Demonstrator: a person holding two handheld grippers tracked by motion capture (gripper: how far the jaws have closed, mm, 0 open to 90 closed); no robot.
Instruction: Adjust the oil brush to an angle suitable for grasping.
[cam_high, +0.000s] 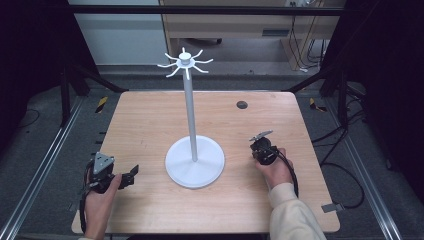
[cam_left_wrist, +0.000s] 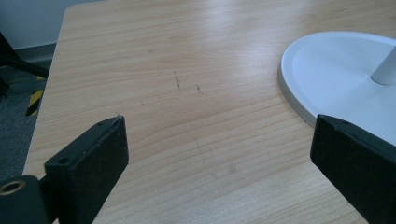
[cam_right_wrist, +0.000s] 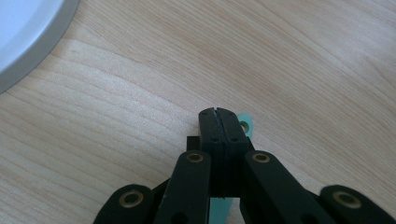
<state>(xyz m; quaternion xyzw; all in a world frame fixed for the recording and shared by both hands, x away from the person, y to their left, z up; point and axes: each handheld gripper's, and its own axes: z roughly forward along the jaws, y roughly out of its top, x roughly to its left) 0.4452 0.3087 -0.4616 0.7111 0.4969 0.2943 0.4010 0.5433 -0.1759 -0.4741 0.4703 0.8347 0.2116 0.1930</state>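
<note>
On the right side of the table (cam_high: 150, 125), the right gripper (cam_right_wrist: 218, 112) is down at the wood with its jaws pressed together on a small flat teal tag (cam_right_wrist: 246, 126), some thin plastic piece with a hole near its end, and it pokes out on both sides of the black tips. So my read is the pick-up part is basically done, or at least the pinch is made. What's left looks like the whole rest of it: the white stand (cam_high: 194, 159) with the little hooks (cam_high: 185, 63) up top sits in the middle of the table, just beside that gripper, and every hook I can make out is bare. I'm guessing the tag has to go up there, but that's only my guess. Over on the other side, the left gripper (cam_left_wrist: 219, 149) has its jaws wide apart with nothing between them, pointing across bare wood toward the stand's round base.
</note>
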